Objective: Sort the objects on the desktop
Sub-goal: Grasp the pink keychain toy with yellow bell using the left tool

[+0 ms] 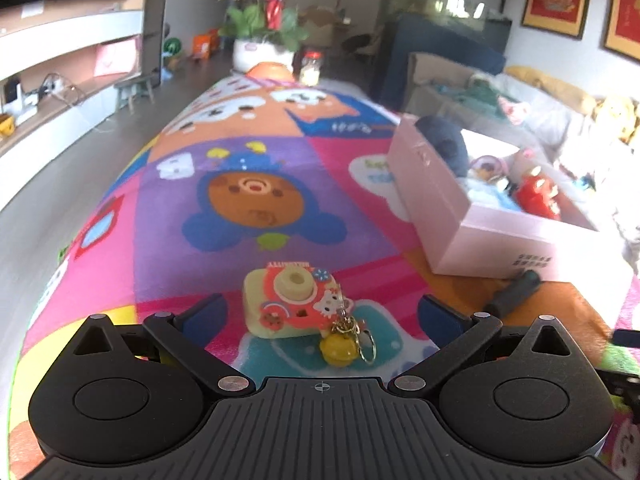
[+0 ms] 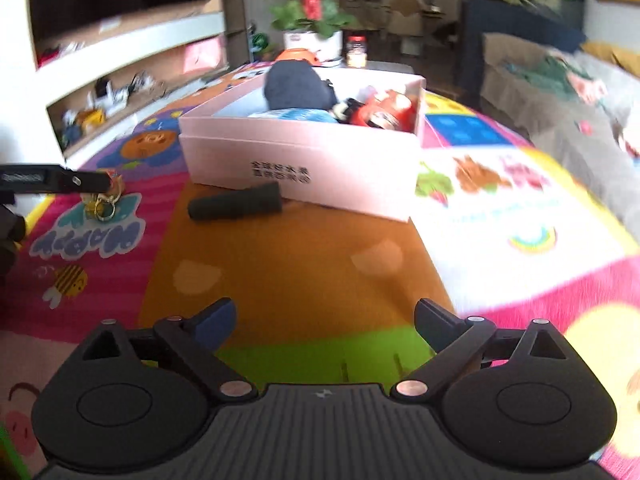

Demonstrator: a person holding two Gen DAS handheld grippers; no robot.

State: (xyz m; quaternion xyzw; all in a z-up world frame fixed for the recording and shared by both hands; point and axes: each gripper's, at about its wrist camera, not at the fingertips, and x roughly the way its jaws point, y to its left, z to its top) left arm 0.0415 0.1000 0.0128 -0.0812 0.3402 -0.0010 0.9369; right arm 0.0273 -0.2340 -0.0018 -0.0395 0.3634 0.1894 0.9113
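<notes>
A small toy camera (image 1: 288,304), cream and red with a yellow bell (image 1: 337,350) on a key ring, lies on the colourful cartoon mat (image 1: 248,200). My left gripper (image 1: 322,314) is open, with the toy between its fingers and a gap on each side. A pink box (image 1: 480,216) at the right holds a dark blue round thing (image 1: 444,144), a red toy (image 1: 540,194) and other small items. A dark cylinder (image 1: 512,292) lies against the box front. In the right wrist view my right gripper (image 2: 324,312) is open over orange mat, nothing between its fingers, with the cylinder (image 2: 236,202) and box (image 2: 304,160) ahead.
A left gripper finger (image 2: 60,180) reaches in at the left of the right wrist view, above the bell (image 2: 100,208). A flower pot (image 1: 260,52) and a jar (image 1: 310,66) stand at the mat's far end. A sofa (image 1: 560,100) with toys is on the right, wall shelves (image 1: 60,80) on the left.
</notes>
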